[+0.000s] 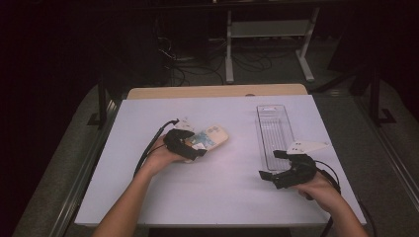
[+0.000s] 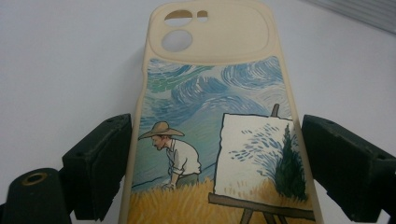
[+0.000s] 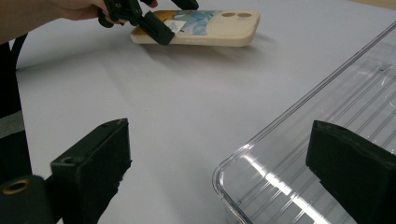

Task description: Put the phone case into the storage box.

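Evidently the left gripper (image 1: 193, 147) clamps the phone case (image 2: 210, 121) by its long edges, lifted just above the table (image 1: 217, 187); it looks light, flexible, slick; the right gripper (image 3: 224, 172) gapes empty beside the clear tray (image 3: 327, 140).

A white sheet (image 1: 217, 192) covers the bench across the middle and lower part of the frame, and a strip of the pale wooden bench top (image 1: 217, 92) shows along its far edge. Beyond it, at the upper centre, the grey floor (image 1: 267, 74) carries a tangle of dark cables (image 1: 188, 66) and the white legs of a metal stand (image 1: 269, 34). The upper left and upper right corners lie in deep shadow, while light falls evenly on the sheet.
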### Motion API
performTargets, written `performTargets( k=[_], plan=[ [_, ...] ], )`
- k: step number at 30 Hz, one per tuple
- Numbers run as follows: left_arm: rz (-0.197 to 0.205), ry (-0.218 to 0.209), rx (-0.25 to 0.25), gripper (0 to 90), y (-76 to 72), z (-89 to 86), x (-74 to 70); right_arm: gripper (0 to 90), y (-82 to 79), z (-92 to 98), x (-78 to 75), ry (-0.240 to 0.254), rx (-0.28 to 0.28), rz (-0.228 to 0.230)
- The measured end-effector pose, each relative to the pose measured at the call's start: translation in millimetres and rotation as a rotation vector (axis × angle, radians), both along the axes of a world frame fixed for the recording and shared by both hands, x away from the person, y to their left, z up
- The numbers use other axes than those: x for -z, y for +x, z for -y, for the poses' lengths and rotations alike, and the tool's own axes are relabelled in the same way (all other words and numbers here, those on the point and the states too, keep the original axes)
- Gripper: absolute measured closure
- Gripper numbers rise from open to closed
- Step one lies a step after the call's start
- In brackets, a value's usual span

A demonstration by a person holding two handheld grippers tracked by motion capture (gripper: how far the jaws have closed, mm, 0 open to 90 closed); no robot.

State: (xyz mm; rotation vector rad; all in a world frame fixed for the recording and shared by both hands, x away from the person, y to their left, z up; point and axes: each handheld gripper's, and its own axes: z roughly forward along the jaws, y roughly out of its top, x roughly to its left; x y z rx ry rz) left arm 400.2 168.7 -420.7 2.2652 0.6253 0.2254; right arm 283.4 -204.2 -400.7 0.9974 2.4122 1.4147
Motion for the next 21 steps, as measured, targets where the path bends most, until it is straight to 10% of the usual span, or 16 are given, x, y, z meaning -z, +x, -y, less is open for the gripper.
performTargets(
  k=[21],
  plan=[
    [0.021, -0.009, 0.108, 11.1, -24.8, -16.7, -47.3, 5.9, -0.4, -0.5, -0.1, -0.004, 0.0, -0.002]
  ],
)
